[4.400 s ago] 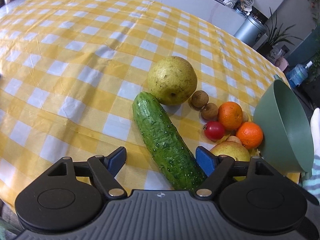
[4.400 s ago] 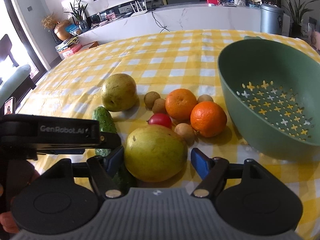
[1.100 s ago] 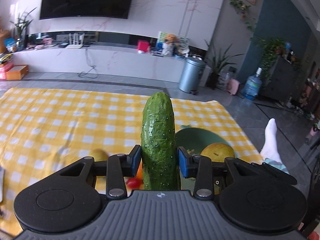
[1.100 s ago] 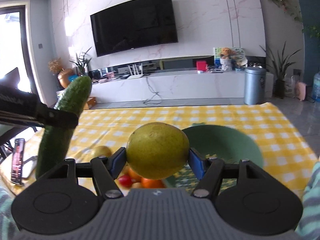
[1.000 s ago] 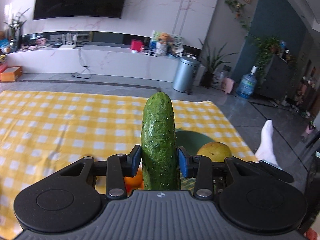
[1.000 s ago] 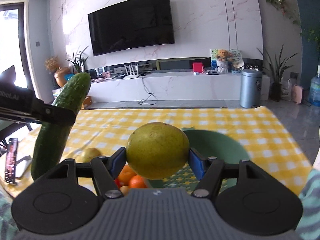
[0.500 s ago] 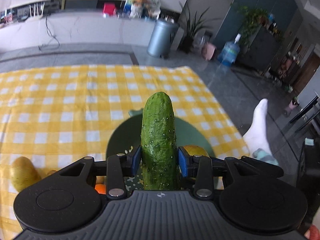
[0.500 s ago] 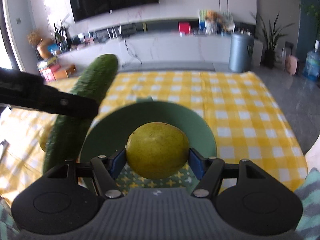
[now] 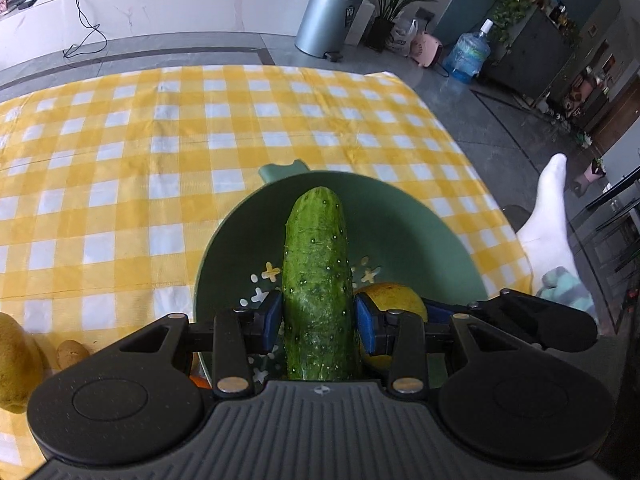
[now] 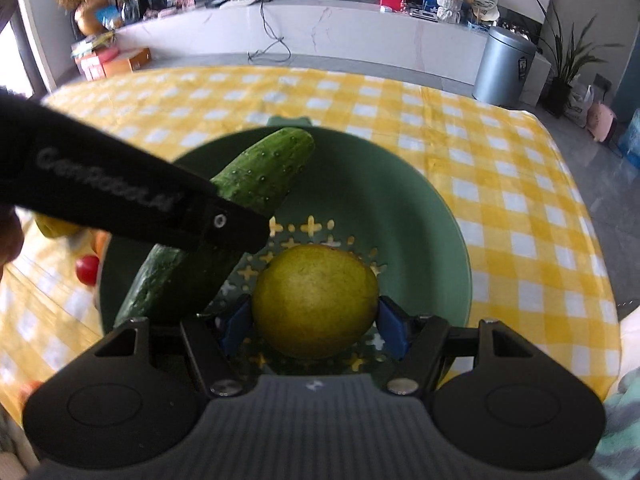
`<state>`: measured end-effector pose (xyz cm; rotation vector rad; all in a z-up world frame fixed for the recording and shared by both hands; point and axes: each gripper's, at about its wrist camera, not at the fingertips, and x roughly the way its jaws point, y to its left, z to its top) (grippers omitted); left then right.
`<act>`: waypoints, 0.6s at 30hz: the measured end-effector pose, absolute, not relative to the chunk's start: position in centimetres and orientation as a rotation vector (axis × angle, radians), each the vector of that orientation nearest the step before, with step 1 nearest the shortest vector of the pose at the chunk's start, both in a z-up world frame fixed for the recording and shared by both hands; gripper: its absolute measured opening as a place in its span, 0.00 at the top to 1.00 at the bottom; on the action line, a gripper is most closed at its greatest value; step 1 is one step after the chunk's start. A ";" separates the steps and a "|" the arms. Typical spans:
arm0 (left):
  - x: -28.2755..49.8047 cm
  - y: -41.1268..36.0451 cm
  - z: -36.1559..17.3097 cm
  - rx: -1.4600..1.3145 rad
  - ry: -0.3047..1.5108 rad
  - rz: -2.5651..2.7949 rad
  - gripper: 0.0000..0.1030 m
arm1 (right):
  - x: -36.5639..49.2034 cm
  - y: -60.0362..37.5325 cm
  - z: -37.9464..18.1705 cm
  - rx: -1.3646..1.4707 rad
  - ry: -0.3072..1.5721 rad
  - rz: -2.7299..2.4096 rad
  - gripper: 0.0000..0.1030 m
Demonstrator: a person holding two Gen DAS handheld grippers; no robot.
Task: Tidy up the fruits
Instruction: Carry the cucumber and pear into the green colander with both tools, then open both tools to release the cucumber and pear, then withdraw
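My left gripper (image 9: 318, 322) is shut on a bumpy green cucumber (image 9: 318, 280), which points forward over the green colander bowl (image 9: 400, 216). My right gripper (image 10: 314, 326) is shut on a round yellow-green pear (image 10: 316, 300), held low over the same colander bowl (image 10: 400, 200). The cucumber (image 10: 260, 176) and the left gripper's black body cross the left of the right wrist view. The held pear (image 9: 394, 300) shows just right of the cucumber in the left wrist view. Both hang inside the bowl's rim, above its cross-shaped holes.
On the yellow checked tablecloth (image 9: 120, 160), left of the bowl, lie another pear (image 9: 16, 364), a small brown fruit (image 9: 70, 354), a red tomato (image 10: 86, 270) and an orange (image 10: 100, 242). The table's right edge drops to the floor beside a socked foot (image 9: 548, 216).
Both grippers have tipped downward and sunk toward the colander with their fruit; the bowl now fills the middle of both views. The grips have not altered.
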<state>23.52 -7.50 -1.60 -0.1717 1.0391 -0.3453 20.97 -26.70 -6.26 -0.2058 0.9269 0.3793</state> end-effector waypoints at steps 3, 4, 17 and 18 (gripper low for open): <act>24.0 -7.8 -2.2 -0.156 1.057 -0.342 0.58 | 21.1 -26.2 -6.6 -0.223 0.930 0.391 0.38; 24.1 -7.9 -2.4 -0.149 1.057 -0.344 0.58 | 21.0 -26.0 -6.7 -0.238 0.928 0.389 0.37; 24.2 -8.8 -2.2 -0.065 1.054 -0.346 0.53 | 20.9 -25.4 -7.1 -0.324 0.927 0.365 0.37; 24.2 -8.6 -2.2 -0.075 1.057 -0.350 0.49 | 20.9 -25.4 -7.1 -0.334 0.925 0.364 0.37</act>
